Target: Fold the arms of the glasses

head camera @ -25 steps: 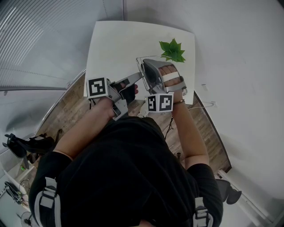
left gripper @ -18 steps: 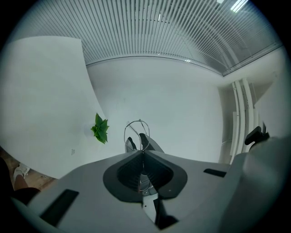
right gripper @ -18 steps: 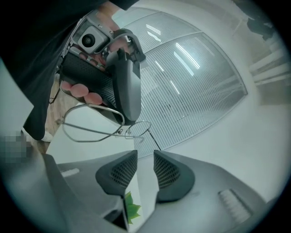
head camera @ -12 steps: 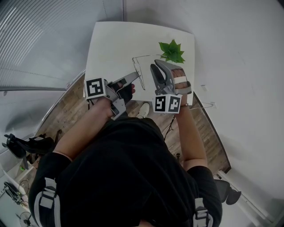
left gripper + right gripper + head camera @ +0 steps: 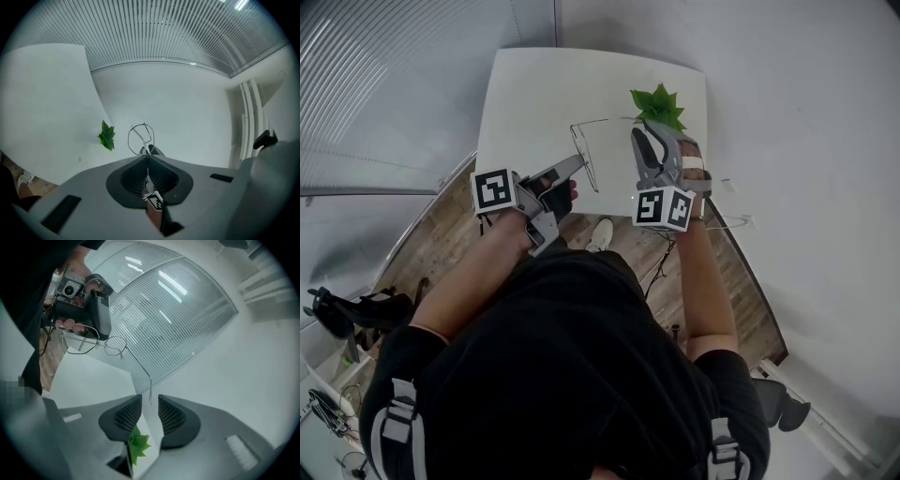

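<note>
Thin wire-rimmed glasses (image 5: 581,153) hang in the air over the white table (image 5: 534,103). My left gripper (image 5: 575,165) is shut on them near the front; in the left gripper view one round rim (image 5: 141,137) sticks out past the closed jaws (image 5: 147,157). One arm (image 5: 138,365) reaches out toward my right gripper (image 5: 645,134). In the right gripper view its bent tip (image 5: 150,397) hangs in the gap of the open jaws (image 5: 150,405), apart from both pads. The lenses (image 5: 115,345) and the left gripper (image 5: 89,301) show beyond it.
A green leafy plant (image 5: 657,106) sits at the table's far right corner, just ahead of the right gripper. A white wall lies to the right, a slatted blind to the left. A shoe (image 5: 601,232) and wood floor show below the table's near edge.
My right gripper has moved right, away from the left gripper and off the glasses. The glasses' arm now stretches out toward it. The left gripper has kept its hold.
</note>
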`<act>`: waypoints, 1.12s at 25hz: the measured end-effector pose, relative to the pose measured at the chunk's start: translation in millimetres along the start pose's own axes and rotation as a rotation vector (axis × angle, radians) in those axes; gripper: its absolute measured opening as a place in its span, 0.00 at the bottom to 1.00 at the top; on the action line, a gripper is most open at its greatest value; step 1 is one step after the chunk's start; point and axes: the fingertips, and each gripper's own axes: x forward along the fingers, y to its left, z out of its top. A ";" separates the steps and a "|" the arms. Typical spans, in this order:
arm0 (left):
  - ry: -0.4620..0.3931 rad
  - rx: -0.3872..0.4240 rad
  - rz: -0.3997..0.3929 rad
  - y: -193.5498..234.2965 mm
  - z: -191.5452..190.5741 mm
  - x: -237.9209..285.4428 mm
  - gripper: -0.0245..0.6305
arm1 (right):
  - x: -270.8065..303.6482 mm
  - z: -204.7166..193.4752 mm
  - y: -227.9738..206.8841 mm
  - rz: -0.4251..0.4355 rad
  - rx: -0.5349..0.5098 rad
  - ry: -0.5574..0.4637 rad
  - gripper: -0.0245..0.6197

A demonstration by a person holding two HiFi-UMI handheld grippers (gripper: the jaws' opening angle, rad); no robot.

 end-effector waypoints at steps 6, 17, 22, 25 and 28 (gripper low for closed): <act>0.008 -0.004 -0.004 -0.6 -1.4 1.5 0.06 | 11.2 -8.9 -1.4 0.023 0.011 0.026 0.22; -0.011 -0.020 0.000 3.0 11.0 4.3 0.06 | 24.7 -12.4 -5.3 0.022 -0.001 0.033 0.09; -0.038 -0.019 -0.006 1.8 13.3 2.8 0.06 | 19.2 -8.6 -0.8 0.024 0.001 0.023 0.09; -0.054 -0.013 -0.009 0.0 16.3 1.5 0.06 | 15.4 -3.7 2.0 0.023 0.005 0.016 0.09; -0.068 -0.006 -0.015 -1.5 18.4 1.4 0.06 | 10.5 -1.4 3.8 0.019 0.022 0.009 0.08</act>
